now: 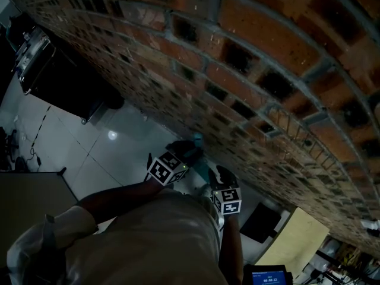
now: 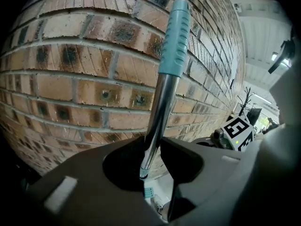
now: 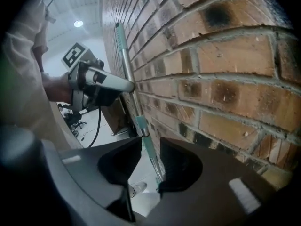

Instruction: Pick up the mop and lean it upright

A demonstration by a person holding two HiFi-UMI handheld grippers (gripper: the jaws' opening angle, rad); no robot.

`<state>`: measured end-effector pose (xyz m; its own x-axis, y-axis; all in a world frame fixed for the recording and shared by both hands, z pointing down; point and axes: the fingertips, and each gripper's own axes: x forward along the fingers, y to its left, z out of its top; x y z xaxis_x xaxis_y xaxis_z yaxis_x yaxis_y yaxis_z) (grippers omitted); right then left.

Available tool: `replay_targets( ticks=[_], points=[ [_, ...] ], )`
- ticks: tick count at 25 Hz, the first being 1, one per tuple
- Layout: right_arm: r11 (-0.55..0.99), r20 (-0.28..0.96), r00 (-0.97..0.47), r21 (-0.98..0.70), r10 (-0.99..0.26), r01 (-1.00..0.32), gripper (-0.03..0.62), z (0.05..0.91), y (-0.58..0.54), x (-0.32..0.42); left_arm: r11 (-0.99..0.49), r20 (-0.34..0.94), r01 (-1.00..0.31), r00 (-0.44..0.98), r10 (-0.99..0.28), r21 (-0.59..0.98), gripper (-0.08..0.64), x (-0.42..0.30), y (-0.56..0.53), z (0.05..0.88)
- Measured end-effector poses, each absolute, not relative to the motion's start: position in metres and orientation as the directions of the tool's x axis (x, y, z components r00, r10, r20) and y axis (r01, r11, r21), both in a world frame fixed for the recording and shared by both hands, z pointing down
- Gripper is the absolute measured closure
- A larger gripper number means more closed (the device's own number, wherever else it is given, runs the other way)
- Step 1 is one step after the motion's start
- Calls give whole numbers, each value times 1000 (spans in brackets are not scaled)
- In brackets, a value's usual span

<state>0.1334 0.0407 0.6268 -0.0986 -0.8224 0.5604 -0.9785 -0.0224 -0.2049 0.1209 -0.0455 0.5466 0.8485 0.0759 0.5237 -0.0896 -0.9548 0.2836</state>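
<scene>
the left gripper point(image 2: 151, 144) is clamped on the metal pole of the mop point(image 2: 162, 102), below its teal grip point(image 2: 174, 36). the right gripper point(image 3: 150, 149) sits lower on the same pole - its jaws stand apart, the pole between them and against one jaw only. the mop stands nearly upright, just beside the brick wall point(image 2: 70, 79).

Brick wall point(image 1: 267, 52) is filling most of the head view. Glossy pale floor point(image 1: 113, 159) is reflecting a light spot. Black cabinet point(image 1: 65, 82) is standing by the wall. Tan board point(image 1: 294, 242) is showing beside a dark flat panel point(image 1: 261, 221). Ceiling lamp point(image 3: 78, 23) is glowing.
</scene>
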Motion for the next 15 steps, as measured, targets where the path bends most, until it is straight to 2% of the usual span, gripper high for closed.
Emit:
replay_targets(
  ticks=[4,15],
  points=[
    [57,593,-140,-156,-793,-986,435,636,29,123,-953,510,-85,857,78,289,437,122,-43,533],
    [141,643,-170,-97,-747,-985,400,667,1,113,-955,458,-51,884,93,291,436,128,-33,495]
  ],
)
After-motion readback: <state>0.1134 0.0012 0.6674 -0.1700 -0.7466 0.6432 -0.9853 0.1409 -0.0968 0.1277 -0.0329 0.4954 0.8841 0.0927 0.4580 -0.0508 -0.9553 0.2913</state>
